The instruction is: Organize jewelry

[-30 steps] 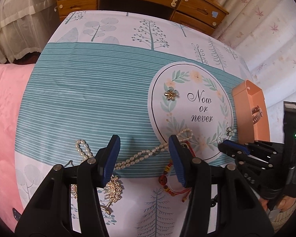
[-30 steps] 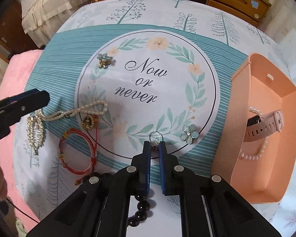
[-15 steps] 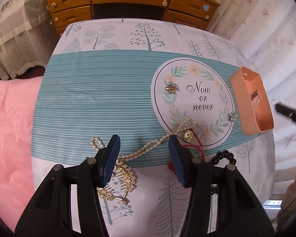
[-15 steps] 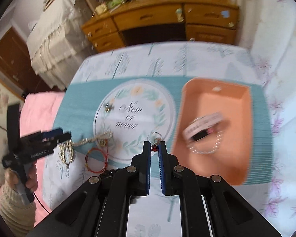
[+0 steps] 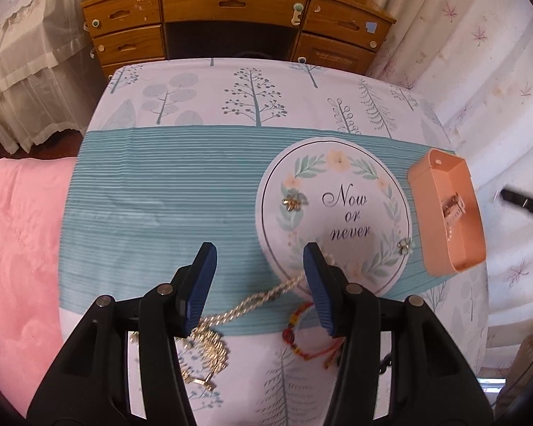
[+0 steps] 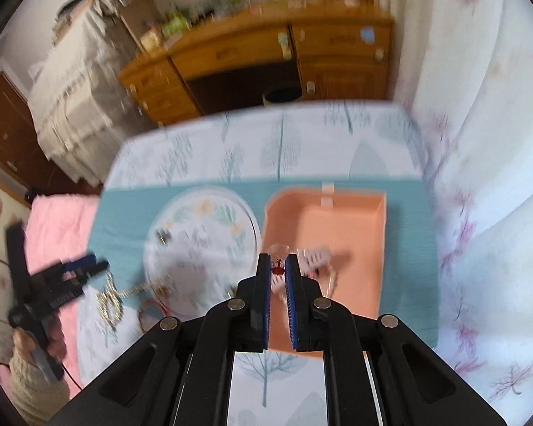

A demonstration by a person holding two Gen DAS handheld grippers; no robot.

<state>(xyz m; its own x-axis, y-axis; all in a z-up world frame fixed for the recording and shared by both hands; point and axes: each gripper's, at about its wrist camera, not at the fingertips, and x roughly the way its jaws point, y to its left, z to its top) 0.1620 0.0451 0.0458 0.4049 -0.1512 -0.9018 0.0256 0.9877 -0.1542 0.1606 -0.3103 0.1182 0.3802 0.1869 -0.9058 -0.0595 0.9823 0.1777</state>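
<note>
Several pieces remain on the tabletop point(image 5: 202, 184) — pearl strand point(image 5: 263, 296), red bracelet point(image 5: 302, 337). My right gripper point(image 6: 277, 266) pinches a small ring point(image 6: 279, 251) above the tray point(image 6: 359, 305); left gripper point(image 5: 257, 266) half-open, empty.

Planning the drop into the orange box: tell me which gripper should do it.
Right. The right gripper is shut on a small ring above the orange box; the left gripper hangs open over the pearl necklace.
</note>
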